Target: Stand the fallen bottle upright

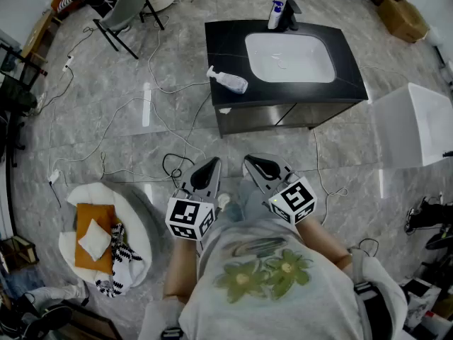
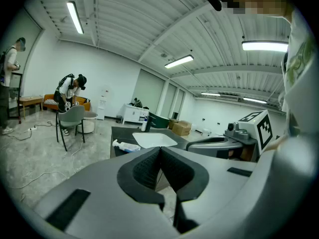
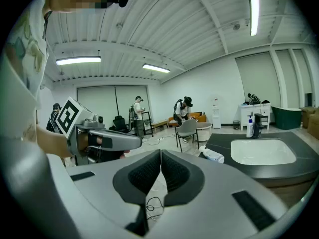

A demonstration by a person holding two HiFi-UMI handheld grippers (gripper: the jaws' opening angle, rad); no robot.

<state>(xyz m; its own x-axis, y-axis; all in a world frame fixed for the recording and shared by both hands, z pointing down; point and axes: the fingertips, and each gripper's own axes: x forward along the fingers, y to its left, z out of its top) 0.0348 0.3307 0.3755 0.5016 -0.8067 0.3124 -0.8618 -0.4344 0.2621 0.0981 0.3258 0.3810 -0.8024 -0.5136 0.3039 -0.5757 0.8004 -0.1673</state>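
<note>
I've got the counter (image 1: pixel 226 41) ahead of me, with the sink (image 1: pixel 290 57) set in its middle. The fallen bottle (image 1: pixel 228 81) lies on the counter at its left edge, toward the near corner. A second bottle (image 1: pixel 274 14) stands at the far edge, behind the sink. A chair (image 1: pixel 126 9) sits far left.

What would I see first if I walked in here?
Probably the black counter with its white sink, standing on the grey floor. A spray bottle lies on its side at the counter's left edge. Nearer, the left gripper and right gripper sit side by side, both shut, empty.
</note>
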